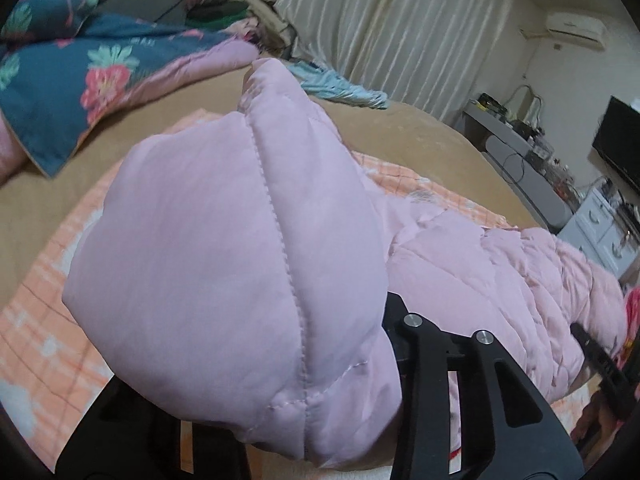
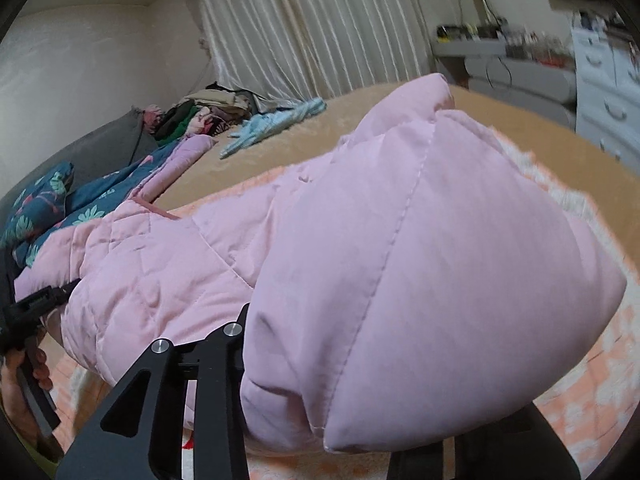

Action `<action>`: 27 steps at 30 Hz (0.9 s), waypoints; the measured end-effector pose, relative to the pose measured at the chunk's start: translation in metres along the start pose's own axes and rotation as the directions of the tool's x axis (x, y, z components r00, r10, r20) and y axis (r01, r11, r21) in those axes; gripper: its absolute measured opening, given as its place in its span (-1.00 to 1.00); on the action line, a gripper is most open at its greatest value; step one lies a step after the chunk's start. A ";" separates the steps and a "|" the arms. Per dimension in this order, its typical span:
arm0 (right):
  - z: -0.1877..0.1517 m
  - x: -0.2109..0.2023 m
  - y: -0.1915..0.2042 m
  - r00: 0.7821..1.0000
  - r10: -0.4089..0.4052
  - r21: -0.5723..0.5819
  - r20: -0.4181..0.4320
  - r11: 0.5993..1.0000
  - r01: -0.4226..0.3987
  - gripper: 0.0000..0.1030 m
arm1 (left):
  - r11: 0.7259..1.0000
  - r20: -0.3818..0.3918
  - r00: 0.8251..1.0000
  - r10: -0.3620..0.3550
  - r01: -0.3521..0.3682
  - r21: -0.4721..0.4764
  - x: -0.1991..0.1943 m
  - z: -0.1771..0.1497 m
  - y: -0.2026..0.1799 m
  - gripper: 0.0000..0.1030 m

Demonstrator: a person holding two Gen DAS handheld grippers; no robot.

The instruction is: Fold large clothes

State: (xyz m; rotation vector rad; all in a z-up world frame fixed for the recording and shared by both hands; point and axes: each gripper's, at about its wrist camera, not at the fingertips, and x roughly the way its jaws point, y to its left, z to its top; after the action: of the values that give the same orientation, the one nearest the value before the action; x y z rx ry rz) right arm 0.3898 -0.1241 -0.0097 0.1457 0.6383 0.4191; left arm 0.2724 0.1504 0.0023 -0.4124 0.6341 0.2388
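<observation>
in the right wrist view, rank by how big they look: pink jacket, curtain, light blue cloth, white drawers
1. pink jacket, though it is nearest the camera
2. curtain
3. white drawers, partly cut off at the edge
4. light blue cloth

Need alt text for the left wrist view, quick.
A pink quilted puffer jacket bulges over the left gripper, clamped in it and lifted above an orange checked blanket on a tan bed. A floral duvet lies behind, before cream curtains.
</observation>
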 end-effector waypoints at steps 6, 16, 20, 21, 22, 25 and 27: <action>0.005 -0.038 0.012 0.998 0.030 -0.079 0.050 0.997 -0.026 -0.40 | 1.000 -0.007 1.000 -0.008 0.008 0.022 -0.022 0.007 0.000 -0.44; -0.016 -0.101 0.019 0.998 0.015 -0.107 0.064 0.994 -0.008 -0.40 | 0.999 -0.019 0.999 -0.041 0.042 0.032 -0.062 -0.004 0.006 -0.44; -0.030 -0.116 0.022 0.999 0.010 -0.110 0.053 0.994 -0.004 -0.40 | 0.998 -0.027 0.998 -0.047 0.048 0.030 -0.074 -0.014 0.013 -0.44; -0.033 -0.119 0.023 0.999 0.010 -0.109 0.051 0.994 -0.004 -0.40 | 0.998 -0.028 0.998 -0.049 0.049 0.029 -0.076 -0.017 0.015 -0.44; -0.037 -0.123 0.023 0.999 0.009 -0.105 0.050 0.994 -0.004 -0.40 | 0.998 -0.028 0.998 -0.050 0.051 0.029 -0.079 -0.020 0.017 -0.44; -0.046 -0.131 0.025 0.999 0.008 -0.092 0.043 0.996 -0.005 -0.40 | 0.998 -0.031 0.998 -0.049 0.050 0.033 -0.088 -0.028 0.020 -0.43; -0.050 -0.134 0.026 0.999 0.007 -0.087 0.038 0.996 -0.004 -0.40 | 0.998 -0.031 0.998 -0.050 0.051 0.033 -0.092 -0.032 0.023 -0.43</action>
State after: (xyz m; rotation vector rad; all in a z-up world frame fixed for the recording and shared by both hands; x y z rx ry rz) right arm 0.2537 -0.1574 0.0305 0.0730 0.5813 0.4477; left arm 0.1765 0.1482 0.0291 -0.3997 0.6559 0.1735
